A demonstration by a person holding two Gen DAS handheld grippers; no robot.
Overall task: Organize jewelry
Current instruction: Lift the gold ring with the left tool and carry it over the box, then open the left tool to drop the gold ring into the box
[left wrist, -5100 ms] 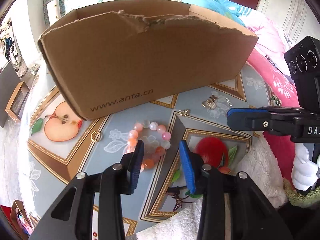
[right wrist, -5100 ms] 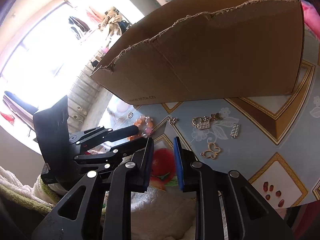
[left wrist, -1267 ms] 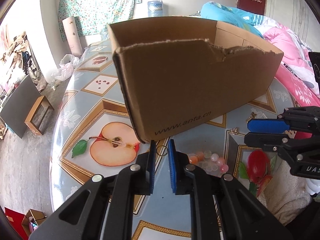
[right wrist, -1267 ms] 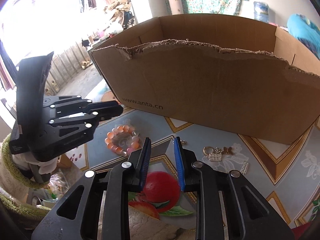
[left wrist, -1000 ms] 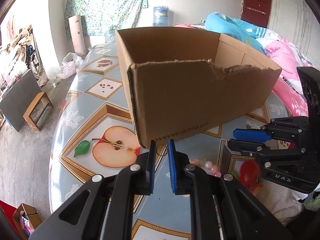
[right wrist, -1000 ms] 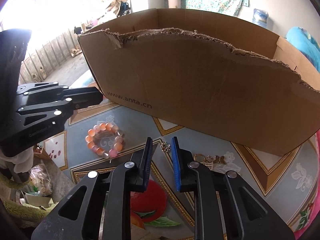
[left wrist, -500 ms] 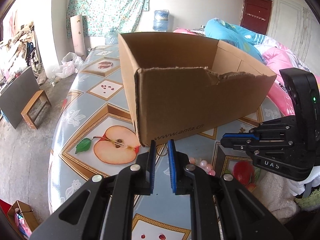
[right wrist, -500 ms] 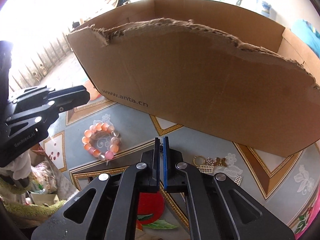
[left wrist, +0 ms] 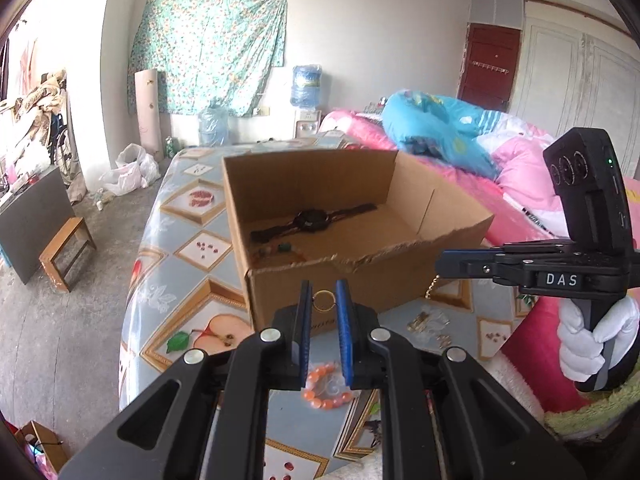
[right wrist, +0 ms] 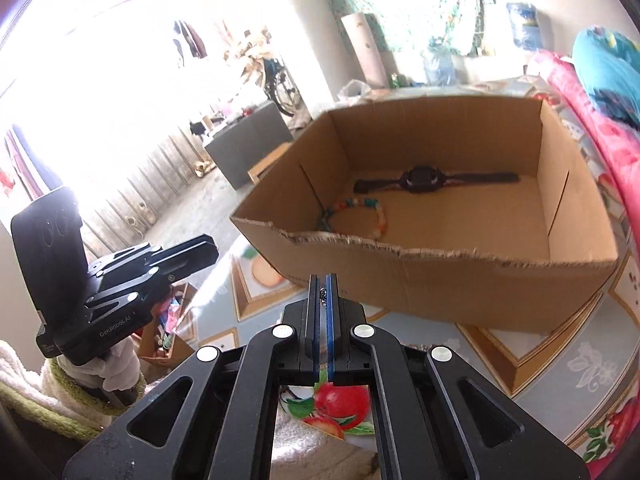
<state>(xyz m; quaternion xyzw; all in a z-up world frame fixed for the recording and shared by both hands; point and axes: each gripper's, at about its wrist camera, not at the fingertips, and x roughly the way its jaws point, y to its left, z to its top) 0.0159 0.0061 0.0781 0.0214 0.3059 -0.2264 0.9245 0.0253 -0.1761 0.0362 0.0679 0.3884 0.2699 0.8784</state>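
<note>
My left gripper (left wrist: 324, 292) is shut on a thin gold ring (left wrist: 324, 301), held in the air in front of the cardboard box (left wrist: 360, 300). My right gripper (right wrist: 323, 285) is shut on a small metal charm (right wrist: 323, 296); in the left wrist view the charm (left wrist: 432, 286) dangles from that gripper's tip, near the box's right front corner. Inside the box (right wrist: 480, 292) lie a black watch (right wrist: 420, 178) and a multicoloured bead bracelet (right wrist: 356, 216). An orange bead bracelet (left wrist: 326, 386) lies on the table below my left fingers.
Several gold charms (left wrist: 424, 320) lie on the fruit-print tablecloth (left wrist: 188, 312) right of the box front. A pink quilt (left wrist: 516, 172) lies to the right. A gloved hand (left wrist: 580, 340) holds the right gripper. A wooden stool (left wrist: 66, 252) stands on the floor at left.
The right gripper's jaws closed on the small charm. Both grippers then rose with their pieces, so the inside of the box now shows.
</note>
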